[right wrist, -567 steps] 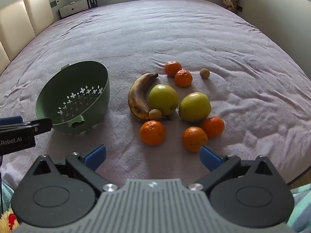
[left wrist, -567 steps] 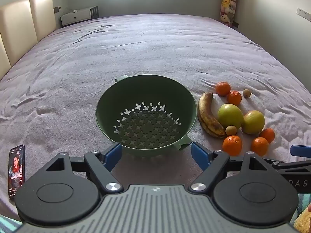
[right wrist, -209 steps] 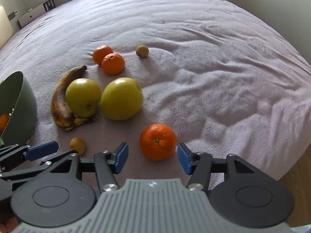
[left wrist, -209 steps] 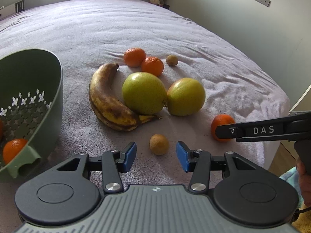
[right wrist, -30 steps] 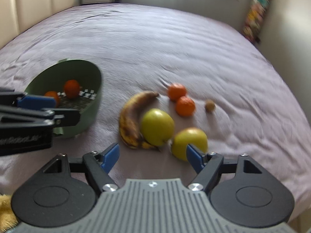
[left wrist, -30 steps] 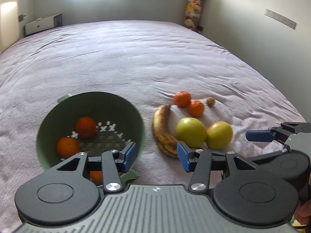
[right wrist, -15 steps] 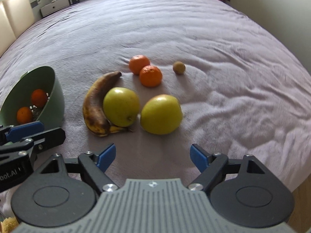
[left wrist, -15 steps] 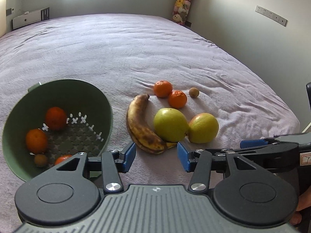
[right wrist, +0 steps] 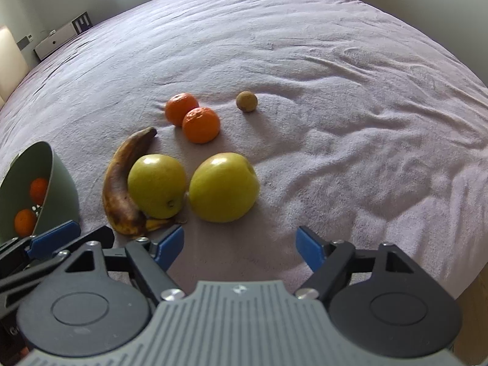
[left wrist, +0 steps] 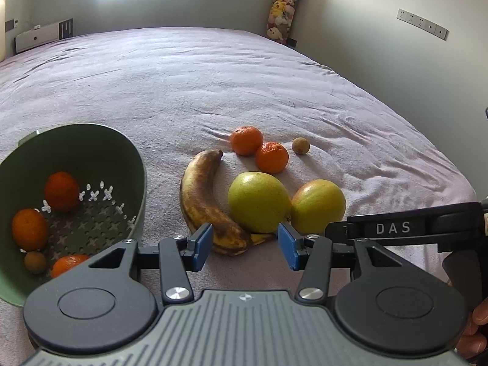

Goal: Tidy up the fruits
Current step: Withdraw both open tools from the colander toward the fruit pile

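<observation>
A green colander (left wrist: 134, 164) (right wrist: 61, 170) on the bed holds three oranges (left wrist: 61, 190) and a small brown fruit (left wrist: 35, 261). On the blanket lie a spotted banana (left wrist: 201, 201) (right wrist: 122, 180), two green apples (left wrist: 257, 202) (right wrist: 224, 187), two oranges (left wrist: 271, 157) (right wrist: 201, 125) and a small brown fruit (left wrist: 301, 145) (right wrist: 246, 101). My left gripper (left wrist: 244, 245) is open and empty, just short of the banana's end and the left apple. My right gripper (right wrist: 241, 245) is open and empty, just short of the right apple.
The fruits lie on a wide purple blanket (left wrist: 213, 76) covering the bed. The bed's right edge (right wrist: 469, 262) drops off near the right gripper. A wall (left wrist: 396, 45) stands to the right, with soft toys (left wrist: 282, 9) in the far corner.
Both grippers have moved closer to the banana and apples. The right gripper has shifted so the right apple sits nearer its jaws. Nothing was picked up.
</observation>
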A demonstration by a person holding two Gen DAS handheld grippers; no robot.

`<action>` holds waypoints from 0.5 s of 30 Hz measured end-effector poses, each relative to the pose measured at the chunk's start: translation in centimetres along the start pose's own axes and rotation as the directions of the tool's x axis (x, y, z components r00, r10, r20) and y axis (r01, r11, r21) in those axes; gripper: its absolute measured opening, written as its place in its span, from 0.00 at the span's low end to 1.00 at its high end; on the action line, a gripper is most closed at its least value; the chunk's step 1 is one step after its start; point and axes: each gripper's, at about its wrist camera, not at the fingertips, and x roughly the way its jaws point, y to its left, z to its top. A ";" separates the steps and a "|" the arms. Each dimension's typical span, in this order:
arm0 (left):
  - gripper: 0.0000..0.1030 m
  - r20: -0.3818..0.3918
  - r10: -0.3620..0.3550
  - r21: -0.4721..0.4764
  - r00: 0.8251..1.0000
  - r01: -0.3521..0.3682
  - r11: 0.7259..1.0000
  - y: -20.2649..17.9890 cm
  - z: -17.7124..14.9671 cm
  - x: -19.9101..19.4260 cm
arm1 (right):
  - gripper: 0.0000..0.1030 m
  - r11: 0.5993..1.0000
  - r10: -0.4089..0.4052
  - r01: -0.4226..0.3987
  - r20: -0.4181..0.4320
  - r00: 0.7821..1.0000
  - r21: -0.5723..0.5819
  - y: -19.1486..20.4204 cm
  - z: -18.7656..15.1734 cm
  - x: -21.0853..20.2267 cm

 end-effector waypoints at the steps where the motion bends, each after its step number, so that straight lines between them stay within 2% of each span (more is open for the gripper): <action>1: 0.56 -0.004 -0.003 -0.009 1.000 0.003 1.000 0.1 0.0 0.2 | 0.72 1.000 0.001 -0.001 0.002 1.000 0.002 0.0 0.1 0.1; 7: 0.56 -0.033 0.012 -0.076 0.999 -0.015 0.997 0.9 0.0 1.8 | 0.70 1.000 0.023 -0.023 0.028 0.999 0.010 0.0 0.7 0.7; 15: 0.56 -0.060 0.067 -0.161 0.996 -0.076 0.984 1.4 -0.2 3.8 | 0.69 0.992 0.066 -0.070 0.045 0.997 0.102 -0.6 1.5 1.6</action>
